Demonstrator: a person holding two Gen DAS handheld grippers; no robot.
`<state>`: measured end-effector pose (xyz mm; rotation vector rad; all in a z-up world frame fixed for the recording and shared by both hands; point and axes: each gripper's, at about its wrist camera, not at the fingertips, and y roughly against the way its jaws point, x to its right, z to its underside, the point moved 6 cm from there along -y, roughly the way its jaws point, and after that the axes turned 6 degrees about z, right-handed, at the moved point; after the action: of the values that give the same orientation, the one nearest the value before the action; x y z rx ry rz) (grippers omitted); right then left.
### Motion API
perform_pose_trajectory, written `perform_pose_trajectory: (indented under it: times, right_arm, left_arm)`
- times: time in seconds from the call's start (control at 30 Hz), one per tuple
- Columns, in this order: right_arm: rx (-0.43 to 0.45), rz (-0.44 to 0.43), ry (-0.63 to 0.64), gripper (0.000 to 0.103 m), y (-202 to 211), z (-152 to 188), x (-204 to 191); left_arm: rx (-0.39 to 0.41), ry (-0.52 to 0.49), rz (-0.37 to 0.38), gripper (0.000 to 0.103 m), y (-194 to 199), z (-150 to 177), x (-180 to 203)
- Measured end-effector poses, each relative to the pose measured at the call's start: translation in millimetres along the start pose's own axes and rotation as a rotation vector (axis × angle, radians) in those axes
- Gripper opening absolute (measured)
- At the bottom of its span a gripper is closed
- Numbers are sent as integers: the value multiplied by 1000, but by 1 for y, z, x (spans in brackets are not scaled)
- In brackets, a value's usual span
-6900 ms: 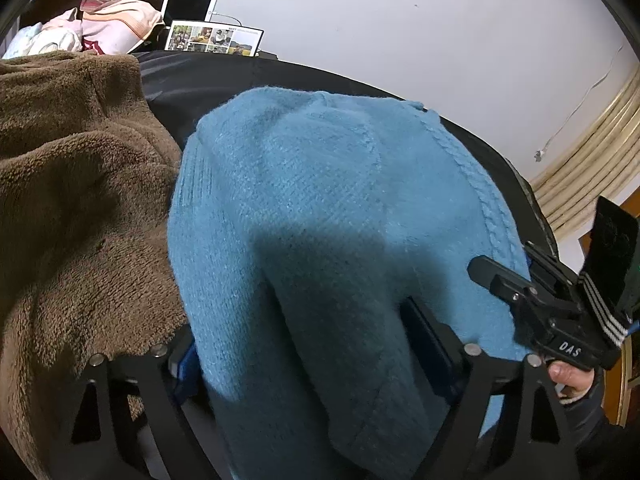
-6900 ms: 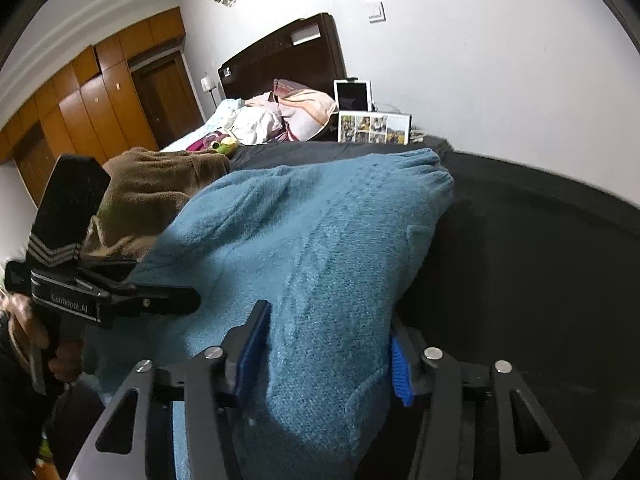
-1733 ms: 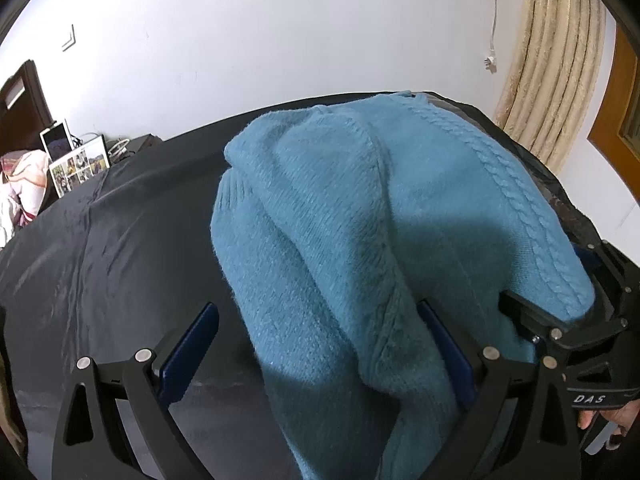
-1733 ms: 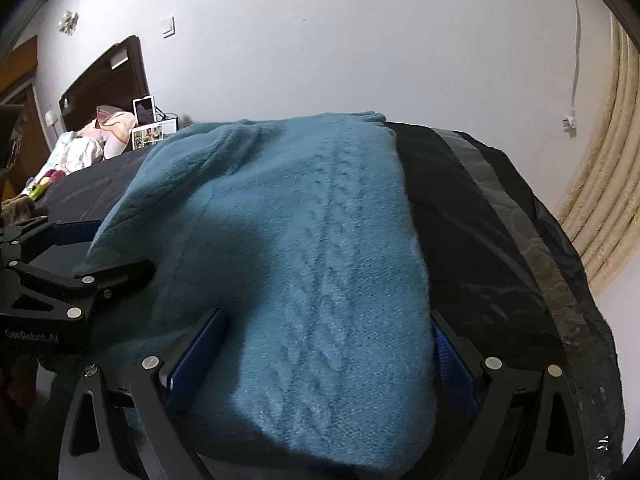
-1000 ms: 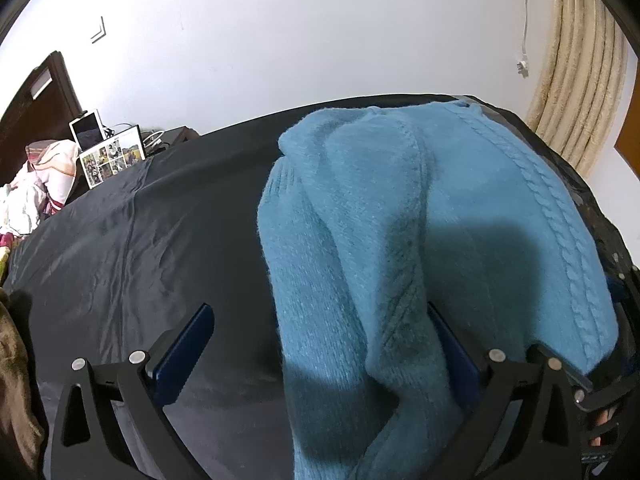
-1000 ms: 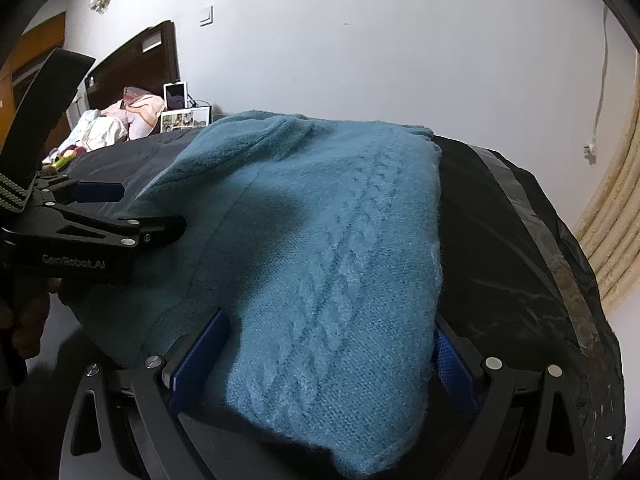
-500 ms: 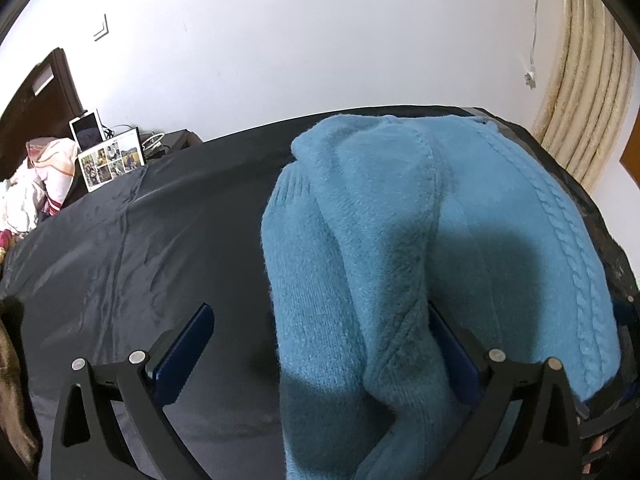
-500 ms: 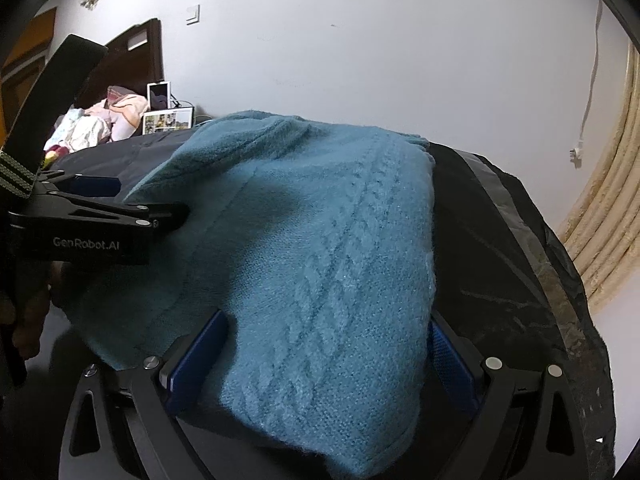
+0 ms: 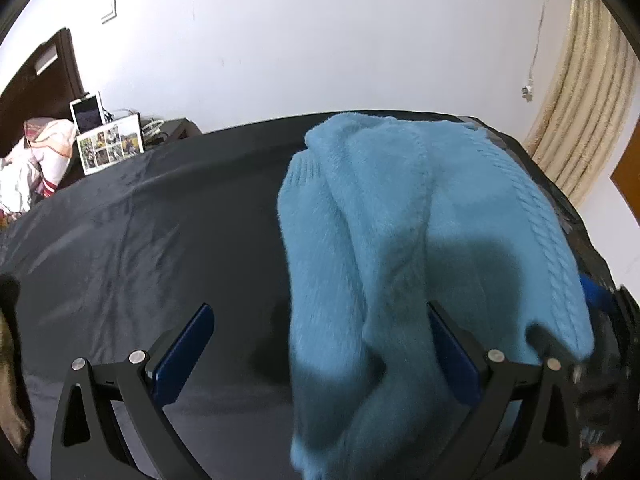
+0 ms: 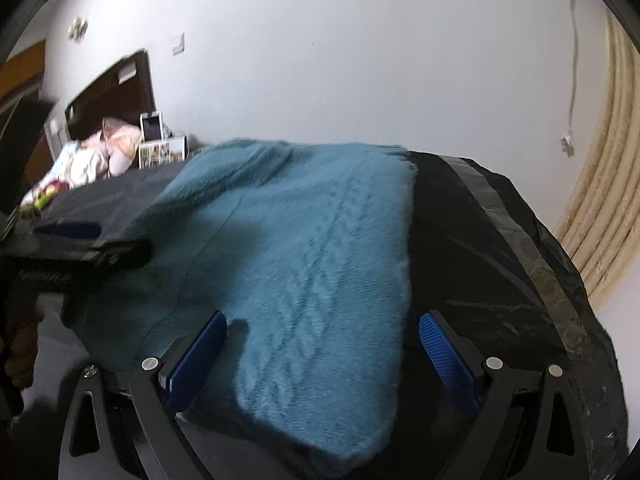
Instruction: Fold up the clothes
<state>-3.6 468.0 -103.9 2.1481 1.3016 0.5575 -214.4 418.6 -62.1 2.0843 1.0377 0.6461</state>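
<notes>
Sweater [image 9: 420,240] looks folded into a compact bundle, lying right of centre on the black counter [image 9: 160,220]. Left gripper [image 9: 320,356] and right gripper [image 10: 320,356] jaws spread wide, gripping nothing. Remaining: maybe tidying.

The blue sweater's [image 10: 304,264] near hem runs off the blurred right-wrist view.

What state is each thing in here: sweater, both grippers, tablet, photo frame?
Sweater: folded, lying on the black sheet, near edge between both grippers' fingers.
Left gripper: open.
Right gripper: open.
Tablet: propped upright, screen dark.
Photo frame: standing, leaning back.
</notes>
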Motion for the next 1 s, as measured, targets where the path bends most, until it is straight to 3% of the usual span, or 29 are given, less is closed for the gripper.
perform_pose_trajectory:
  times: [0.3,0.5,0.77,1.0]
  right_arm:
    - [72,-10,-84,98,17,-7,14]
    - [75,-41,-132,98,33,-2,16]
    - [55,-22,-101,99,71,7,5]
    - [70,40,-68,99,96,7,-2]
  left_arm:
    - [75,-14,-50,103,66,15,-12]
    - [147,-21,-7,103,108,21,-9]
    - [97,-54,101,103,102,40,33]
    - [55,-45,99,103,95,53,44]
